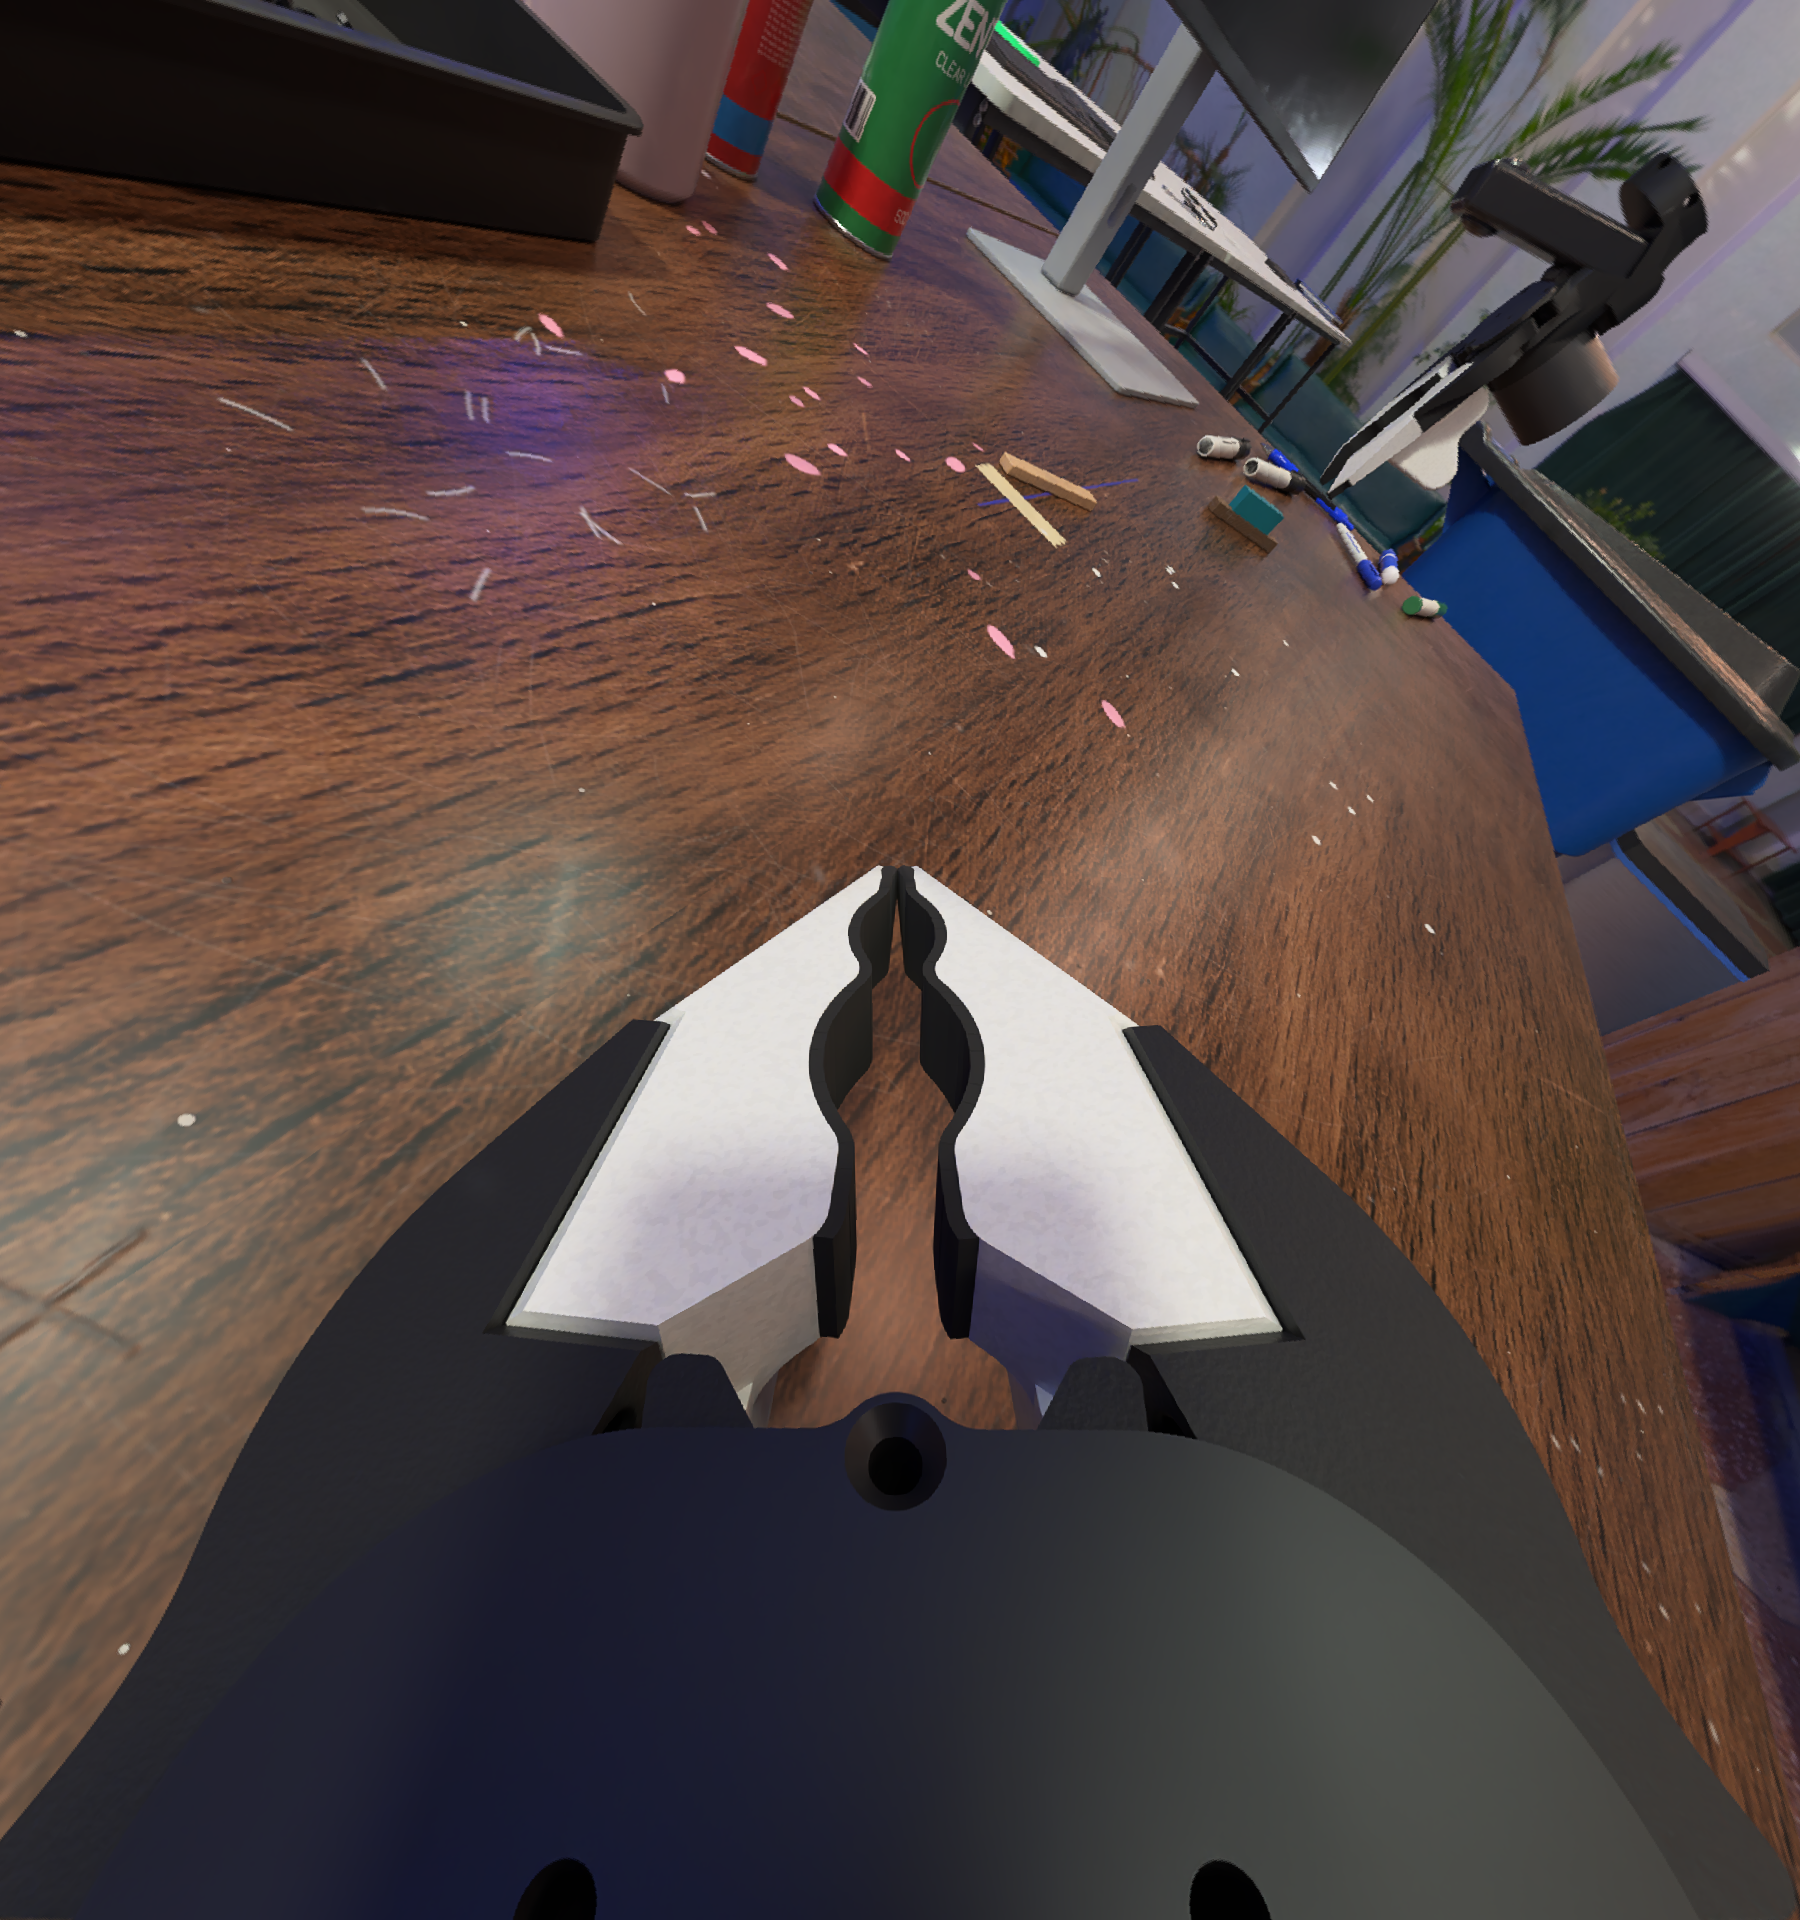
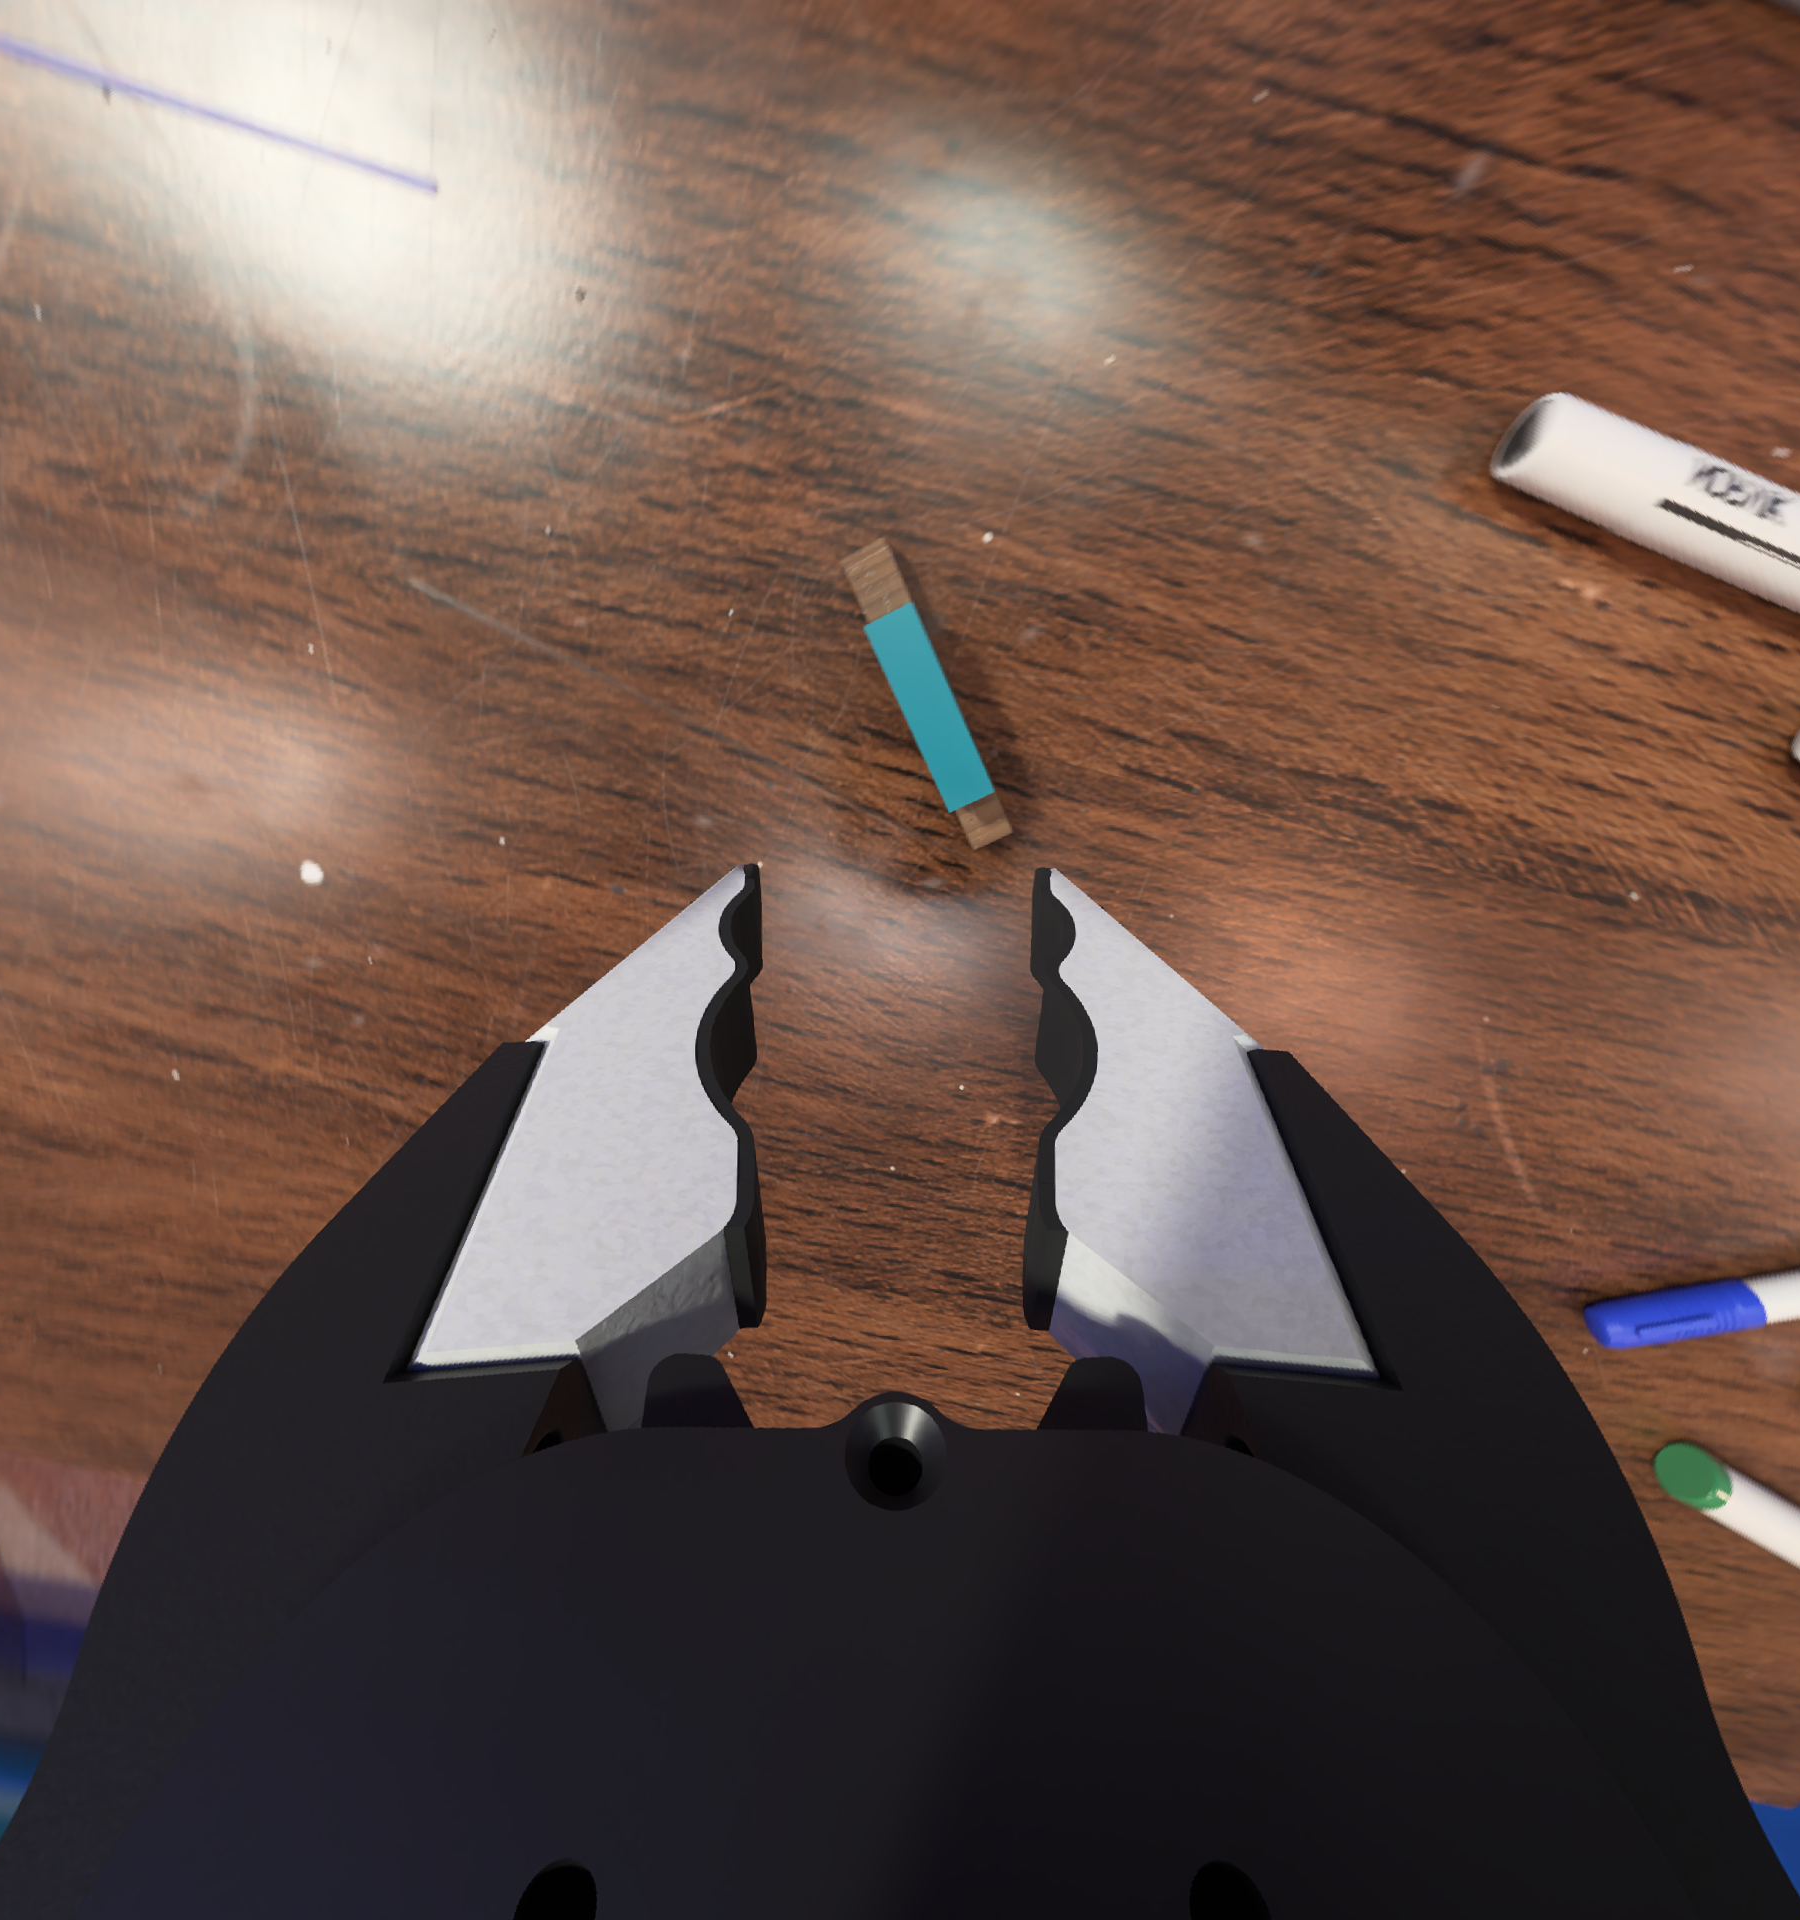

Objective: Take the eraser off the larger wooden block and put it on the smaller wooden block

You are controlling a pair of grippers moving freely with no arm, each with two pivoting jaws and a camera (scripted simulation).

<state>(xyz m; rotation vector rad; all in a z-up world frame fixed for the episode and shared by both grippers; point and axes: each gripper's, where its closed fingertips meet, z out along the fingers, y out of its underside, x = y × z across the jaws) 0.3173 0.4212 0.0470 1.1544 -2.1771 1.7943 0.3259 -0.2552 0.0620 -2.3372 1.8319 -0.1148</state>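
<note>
The teal eraser (image 2: 925, 709) is seen lying along the larger wooden block (image 2: 983, 824), on the table (image 2: 356, 727). The right gripper (image 2: 896, 878) is held just short of it, jaws apart and empty, presumably for pickup. The left gripper (image 1: 897, 873) is closed, empty, well away.
</note>
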